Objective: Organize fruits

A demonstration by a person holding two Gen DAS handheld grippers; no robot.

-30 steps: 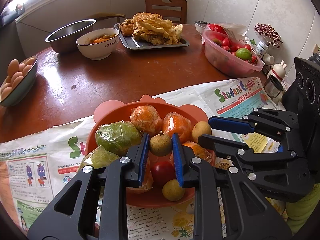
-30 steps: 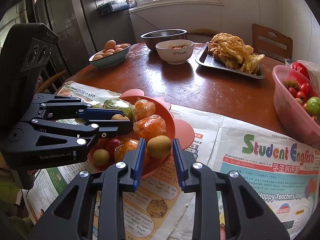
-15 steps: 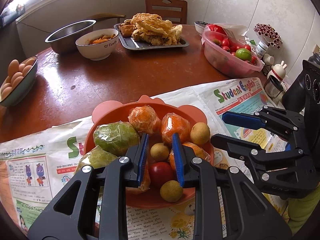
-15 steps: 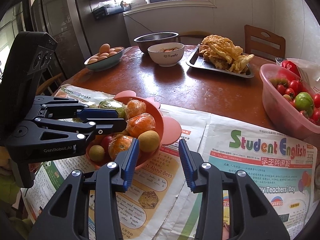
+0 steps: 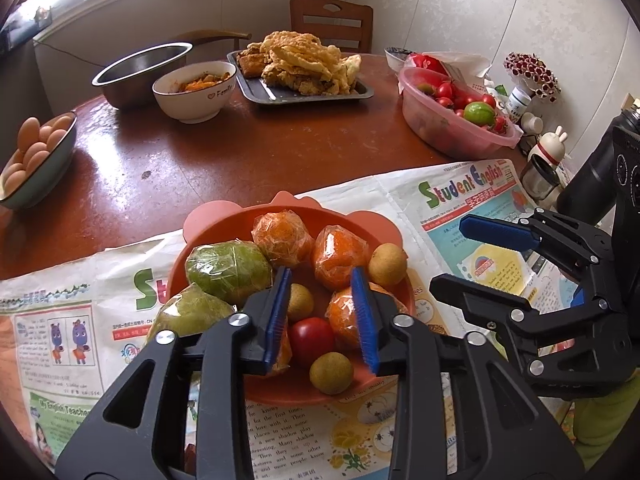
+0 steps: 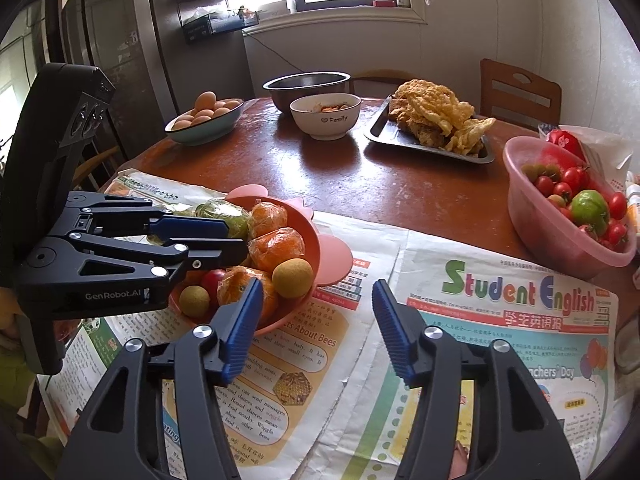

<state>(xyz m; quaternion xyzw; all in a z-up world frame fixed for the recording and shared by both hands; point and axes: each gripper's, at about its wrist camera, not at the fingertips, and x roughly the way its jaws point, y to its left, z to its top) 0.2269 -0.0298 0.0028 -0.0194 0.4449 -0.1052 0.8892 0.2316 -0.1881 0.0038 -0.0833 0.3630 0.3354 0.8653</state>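
An orange bowl with ear-shaped tabs sits on newspaper. It holds wrapped oranges, wrapped green fruit, small tan round fruits and a red tomato. My left gripper hovers over the bowl, open and empty. It also shows in the right wrist view. My right gripper is open and empty above the newspaper, right of the bowl. It also shows in the left wrist view.
A pink tub of cherry tomatoes and a green tomato stands at the right. A tray of fried food, a white bowl, a steel bowl and a bowl of eggs stand farther back.
Both grippers opened and drew back from the bowl. The tan fruits they held between their fingers now lie in the bowl.
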